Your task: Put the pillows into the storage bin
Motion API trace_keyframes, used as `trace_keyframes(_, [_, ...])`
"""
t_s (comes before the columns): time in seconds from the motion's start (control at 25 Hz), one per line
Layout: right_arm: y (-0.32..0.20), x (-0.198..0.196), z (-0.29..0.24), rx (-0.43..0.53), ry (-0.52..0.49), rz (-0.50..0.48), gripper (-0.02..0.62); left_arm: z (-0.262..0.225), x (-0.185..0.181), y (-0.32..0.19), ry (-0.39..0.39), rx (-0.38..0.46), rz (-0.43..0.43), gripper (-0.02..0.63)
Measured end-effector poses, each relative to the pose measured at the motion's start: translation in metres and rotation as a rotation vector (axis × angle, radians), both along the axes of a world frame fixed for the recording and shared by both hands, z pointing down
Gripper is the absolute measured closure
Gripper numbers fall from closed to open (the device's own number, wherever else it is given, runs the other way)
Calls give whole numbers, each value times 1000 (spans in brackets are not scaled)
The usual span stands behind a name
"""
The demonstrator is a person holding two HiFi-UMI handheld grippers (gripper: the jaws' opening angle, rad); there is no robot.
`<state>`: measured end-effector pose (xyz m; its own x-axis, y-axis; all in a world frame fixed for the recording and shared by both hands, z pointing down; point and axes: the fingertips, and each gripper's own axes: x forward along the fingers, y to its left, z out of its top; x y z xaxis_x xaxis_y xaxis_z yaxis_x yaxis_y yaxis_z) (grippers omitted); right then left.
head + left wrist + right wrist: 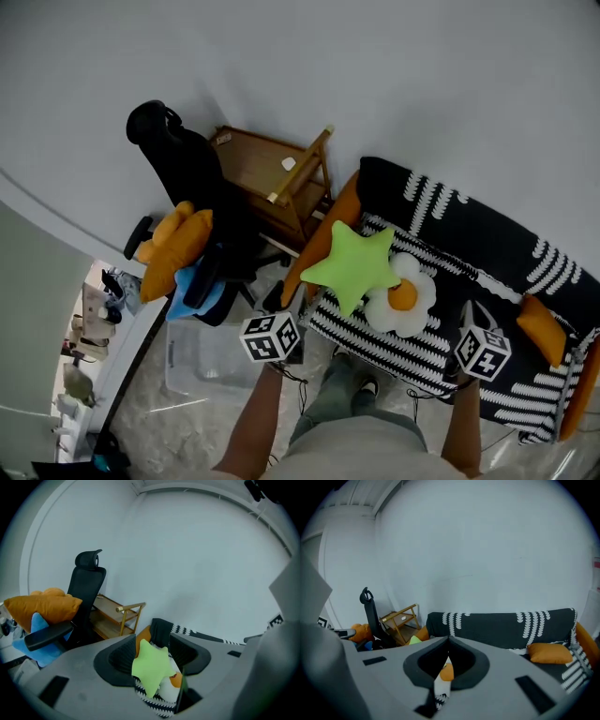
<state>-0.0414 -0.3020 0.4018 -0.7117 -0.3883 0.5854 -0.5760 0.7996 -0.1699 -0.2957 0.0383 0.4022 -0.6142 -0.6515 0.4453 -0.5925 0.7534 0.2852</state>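
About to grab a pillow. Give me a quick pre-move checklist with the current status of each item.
1. Jaws of left gripper apart, nothing between them: ok.
2. Jaws of right gripper apart: not ok, tips meet.
3. The green star pillow on top, overlapping the egg pillow on the sofa: ok.
4. The storage bin in view on the floor: ok.
5. Bin lid off: cannot tell.
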Motion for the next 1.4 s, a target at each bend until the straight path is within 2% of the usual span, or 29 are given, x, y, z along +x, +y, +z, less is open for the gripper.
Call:
trace_keyframes(0.2, [-2,-21,7,-8,30,-17,594,8,-21,-10,-12,-62,87,380])
trace_keyframes(0.56, [11,-61,33,-27,101,-38,594,55,-54,-9,34,-199,258,380])
trace_keyframes(0.76, [23,-76,64,-44,189,-68,594,98,-61,-22,68,-282,422,383])
trace_keyframes(1.08, [39,-101,102,-77,270,-94,594,180,-74,-36,103,-405,673,387])
trace_keyframes(1.24, [48,-114,121,-83,299,-116,594,221,-80,-32,100,-472,771,387])
trace_keyframes(1.4, [54,-124,142,-94,325,-133,594,256,-82,-31,55,-534,897,388])
